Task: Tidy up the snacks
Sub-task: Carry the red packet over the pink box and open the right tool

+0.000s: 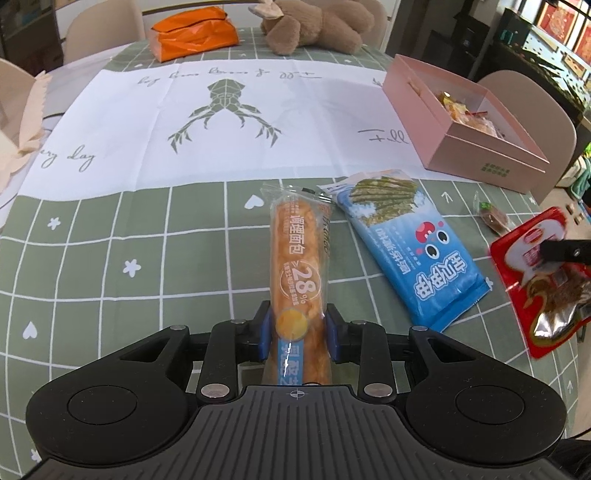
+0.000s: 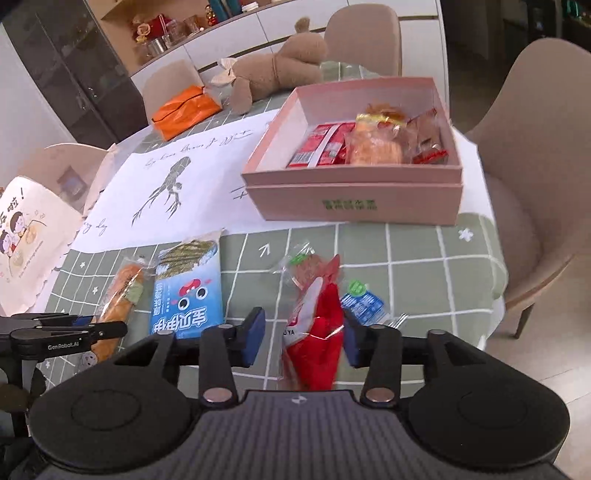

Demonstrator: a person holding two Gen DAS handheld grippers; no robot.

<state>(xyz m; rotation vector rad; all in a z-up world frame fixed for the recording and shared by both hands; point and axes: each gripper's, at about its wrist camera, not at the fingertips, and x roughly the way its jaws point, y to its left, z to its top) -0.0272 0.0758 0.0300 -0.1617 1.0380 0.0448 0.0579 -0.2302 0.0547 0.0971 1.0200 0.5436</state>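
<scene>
My left gripper is shut on the near end of a long orange bread packet, which lies pointing away on the green checked tablecloth; it also shows in the right wrist view. My right gripper has its jaws wide apart around a red snack packet that looks lifted and blurred; whether the pads touch it is unclear. A blue seaweed packet lies between the two, also in the right wrist view. A pink box with several snacks inside stands beyond.
A small clear-wrapped snack and a small blue packet lie by the red packet. A white printed cloth, an orange bag and a plush bear are farther back. Chairs ring the table.
</scene>
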